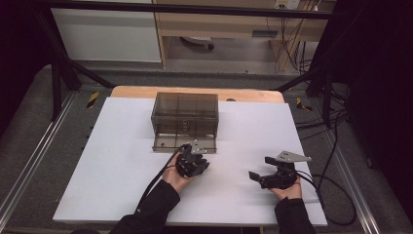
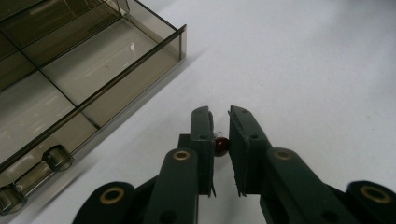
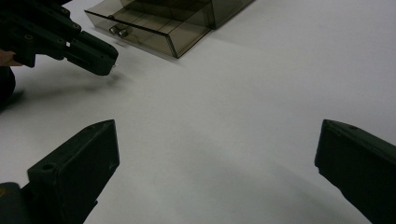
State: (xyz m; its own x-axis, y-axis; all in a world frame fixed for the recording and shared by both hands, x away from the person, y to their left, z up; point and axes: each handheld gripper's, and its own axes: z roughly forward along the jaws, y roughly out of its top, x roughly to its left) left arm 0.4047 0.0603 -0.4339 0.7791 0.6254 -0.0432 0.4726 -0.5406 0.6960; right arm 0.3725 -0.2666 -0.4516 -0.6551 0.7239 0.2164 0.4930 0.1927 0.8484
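**Bead held beside the open drawer**

Bead, small, dark red and round, sits pinched between the nearly closed jaws of the left gripper, low in the gap and clear of the tips. A fine thread or wire seems to trail from it, though this is too small to be sure of. The gripper hovers just beside the front of the smoky plastic drawer, which is pulled out from its box on the white table. The right gripper waits well apart with its jaws spread wide, holding nothing. The step in hand is probably to place the bead in a compartment. To do it well, keep the pinch steady, carry the tips over the drawer wall, lower into one compartment, then release near the floor so the bead cannot roll or bounce out.
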